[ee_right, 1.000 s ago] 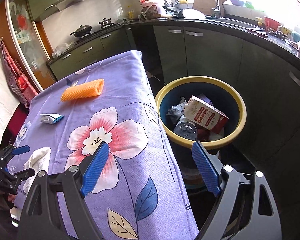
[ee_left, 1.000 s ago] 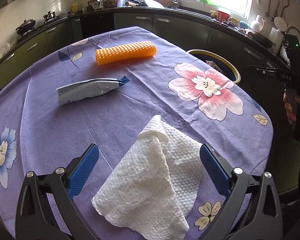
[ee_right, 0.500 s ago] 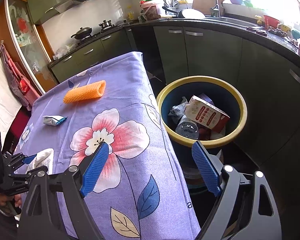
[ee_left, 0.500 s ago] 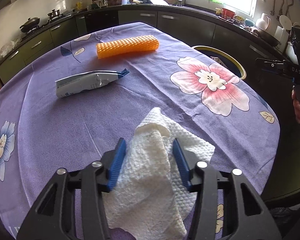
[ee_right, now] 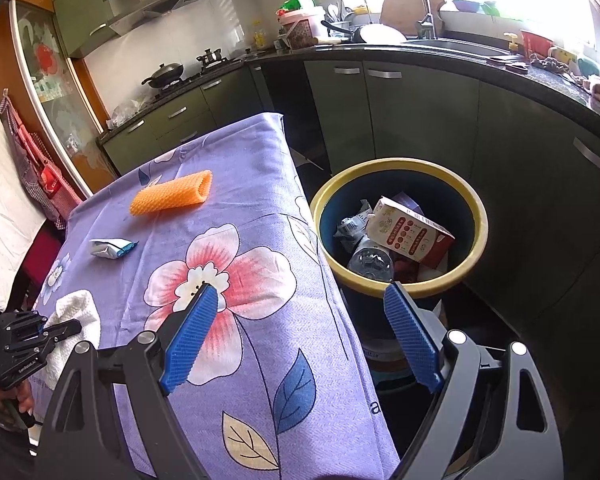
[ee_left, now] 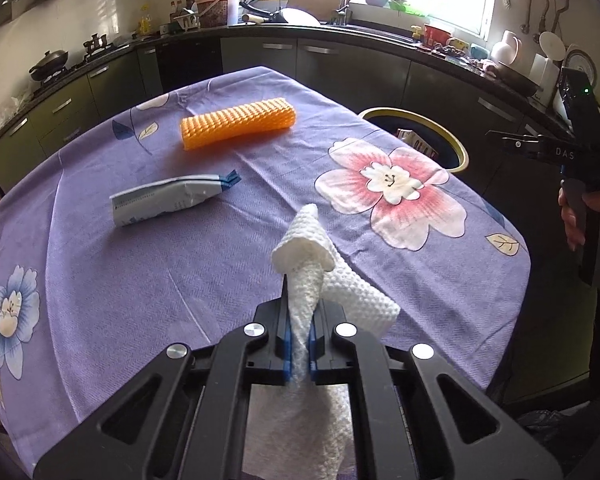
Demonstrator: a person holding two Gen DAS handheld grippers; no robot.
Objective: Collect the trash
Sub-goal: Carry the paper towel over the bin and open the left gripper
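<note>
left tool (ee_left: 299, 354): we have its pads pinched tight on the towel (ee_left: 305, 276), a bunched fold of paper squeezed between them; the rest hangs loose below and one flap lies on the desk (ee_left: 100, 280).
towel: at the near edge of the desk, in front of us, its peak sticking up past the fingertips.
wrapper (ee_left: 168, 199): flat on the cloth, left of centre, well apart from the towel; not yet collected.
foam (ee_left: 238, 122): orange mesh sleeve at the far side of the desk, beyond the wrapper; also waiting.
step in hand: we judge it is lifting the towel and carrying it right to the bin (ee_right: 400, 280).
how to do it well: we should lift straight up until the trailing flap leaves the cloth, so it does not drag the cloth or tear. we keep the squeeze firm, since thin paper can slip out. we cross over the pink flower and release only once the whole sheet hangs inside the yellow rim.
bin: on the floor just beside the desk's right edge, already holding a carton (ee_right: 410, 234) and a bottle (ee_right: 370, 260); room looks enough for the towel.
right tool (ee_right: 296, 338): spread wide with nothing in it, held over the desk's right edge near the bin; we should keep it out of the left tool's path.
</note>
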